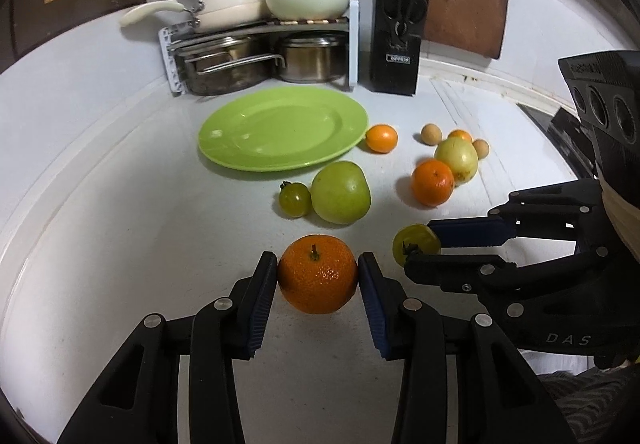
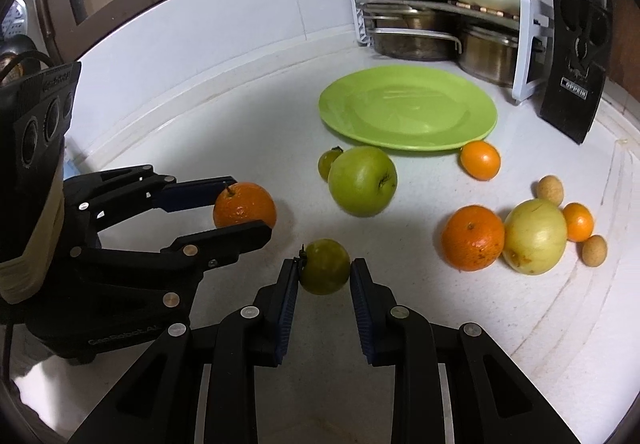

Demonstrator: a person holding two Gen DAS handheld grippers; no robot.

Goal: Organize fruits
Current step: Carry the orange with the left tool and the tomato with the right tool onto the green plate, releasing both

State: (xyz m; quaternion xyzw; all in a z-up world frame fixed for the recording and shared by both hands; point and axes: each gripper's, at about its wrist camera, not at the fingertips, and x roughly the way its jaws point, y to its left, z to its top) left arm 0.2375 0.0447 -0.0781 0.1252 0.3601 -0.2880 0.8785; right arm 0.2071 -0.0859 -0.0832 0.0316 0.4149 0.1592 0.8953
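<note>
Clearly, from the left wrist view, the left gripper [image 1: 318, 274] brackets a mandarin [image 1: 317, 273] at the near centre of the white counter [image 1: 100, 204], both blue pads touching or almost touching its sides. Whether it bears real pressure I cannot tell; the fruit seems to rest on the counter. The pads meet it at its widest part, so a weak squeeze could let the round, glossy skin slip and roll once raised. Just to its right, the right gripper [image 1: 418, 250] reaches in around a small green tomato [image 1: 416, 243]. The two tools sit near each other, and lifting together could knock them. Farther off lies the green plate [image 1: 283, 128], bare, with a green apple [image 1: 341, 192] and a second small tomato [image 1: 295, 198] between it and the mandarin.

Seen from the right wrist view, the right gripper [image 2: 325, 269] stands narrowly open about the green tomato [image 2: 325, 266]: the left pad touches its stem side, while a sliver of gap shows at the right pad. That stem could twist the fruit askew as the jaws close, and soft flesh may bruise. The left gripper [image 2: 244, 204] holds the mandarin [image 2: 245, 206] at left. A pale yellow-green fruit [image 2: 535, 236] and another mandarin [image 2: 473, 237] cluster touching at right, small round fruits beside them, apt to scatter if nudged. The plate [image 2: 408, 110] lies far, unfilled.
</note>
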